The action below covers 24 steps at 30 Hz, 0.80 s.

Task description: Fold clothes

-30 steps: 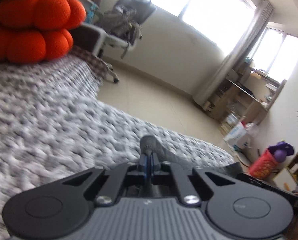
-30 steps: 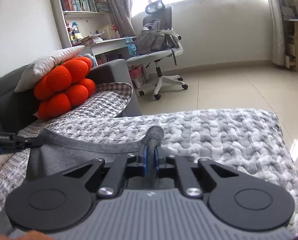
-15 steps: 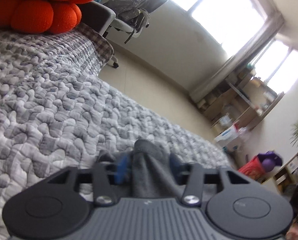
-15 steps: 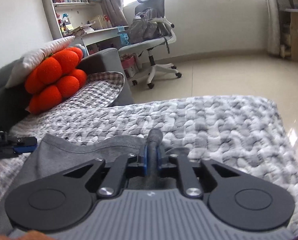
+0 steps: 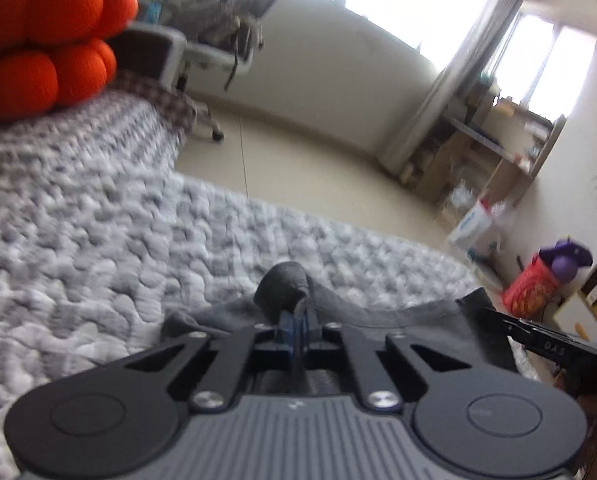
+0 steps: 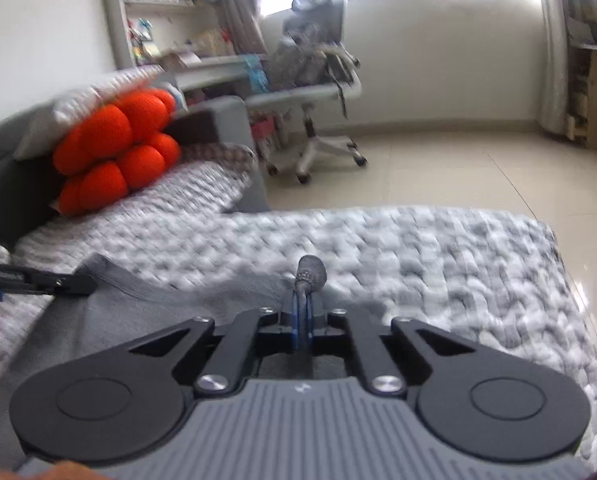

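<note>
My left gripper (image 5: 296, 322) has re-clenched on the soft grey cotton garment (image 5: 382, 314); my right gripper (image 6: 303, 312), at three o'clock, stays clamped on it, so the fold can start.

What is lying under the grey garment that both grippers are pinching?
The grey garment lies on a grey-and-white quilted blanket, visible all around it. Whatever sits directly beneath the cloth is covered. The left gripper and right gripper are clamped on bunched fabric.
</note>
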Motion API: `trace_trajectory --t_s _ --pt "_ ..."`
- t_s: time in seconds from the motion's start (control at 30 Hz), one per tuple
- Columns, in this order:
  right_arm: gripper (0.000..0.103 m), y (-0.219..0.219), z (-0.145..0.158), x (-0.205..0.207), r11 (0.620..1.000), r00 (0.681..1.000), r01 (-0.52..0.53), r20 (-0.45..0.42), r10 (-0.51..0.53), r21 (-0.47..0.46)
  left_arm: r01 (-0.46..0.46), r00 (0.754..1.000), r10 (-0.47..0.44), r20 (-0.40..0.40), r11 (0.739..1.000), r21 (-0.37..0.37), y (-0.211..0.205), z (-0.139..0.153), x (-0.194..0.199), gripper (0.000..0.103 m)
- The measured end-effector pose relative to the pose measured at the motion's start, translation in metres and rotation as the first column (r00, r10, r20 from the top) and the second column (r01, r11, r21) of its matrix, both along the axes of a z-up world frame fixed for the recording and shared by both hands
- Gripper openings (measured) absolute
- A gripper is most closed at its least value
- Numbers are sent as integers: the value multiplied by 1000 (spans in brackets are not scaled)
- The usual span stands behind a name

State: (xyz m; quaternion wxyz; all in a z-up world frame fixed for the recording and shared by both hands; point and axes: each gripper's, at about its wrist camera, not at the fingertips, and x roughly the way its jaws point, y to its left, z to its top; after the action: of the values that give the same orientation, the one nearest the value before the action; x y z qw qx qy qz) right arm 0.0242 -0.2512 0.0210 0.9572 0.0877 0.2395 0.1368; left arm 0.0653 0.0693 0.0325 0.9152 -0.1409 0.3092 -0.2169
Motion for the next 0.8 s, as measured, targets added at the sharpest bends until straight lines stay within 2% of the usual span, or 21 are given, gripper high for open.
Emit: trace_trajectory --t_s 0.13,0.27,0.33,0.4,0.47,0.53,0.57,0.63,0.7,0.8 --pt "5 2 14 -6 998 998 -29 62 26 51 -33 997 35 62 999 -33 12 12 -14 3" --pt "5 5 5 11 999 1000 1 5 -1 38 -55 998 55 25 998 -10 12 1 -1 3" --pt "5 6 -5 21 999 998 39 -56 -38 14 -34 999 34 -38 999 11 7 -11 12 4" --pt "5 10 -13 24 998 995 59 -79 -61 -28 -35 996 37 -75 999 30 3 -18 20 9" --pt "5 10 -12 23 998 995 63 -71 -64 -20 -41 997 41 -67 999 10 5 -14 18 12" --pt "7 8 -10 22 998 995 69 -74 -69 -3 -54 996 54 -66 999 -1 11 -10 15 29" --pt "15 7 -8 19 998 995 69 -78 -69 1 -63 996 62 -69 998 -2 14 -8 12 39" --pt "21 5 -3 9 997 994 70 -81 -71 -12 -65 995 64 -71 998 -16 22 -5 3 40" --pt "32 4 2 -8 998 996 56 -69 -57 -16 -69 995 68 -79 997 -21 31 -2 -14 40" --pt "35 -3 7 -43 999 998 -11 -65 14 40 -64 994 61 -90 998 -29 41 0 -50 42"
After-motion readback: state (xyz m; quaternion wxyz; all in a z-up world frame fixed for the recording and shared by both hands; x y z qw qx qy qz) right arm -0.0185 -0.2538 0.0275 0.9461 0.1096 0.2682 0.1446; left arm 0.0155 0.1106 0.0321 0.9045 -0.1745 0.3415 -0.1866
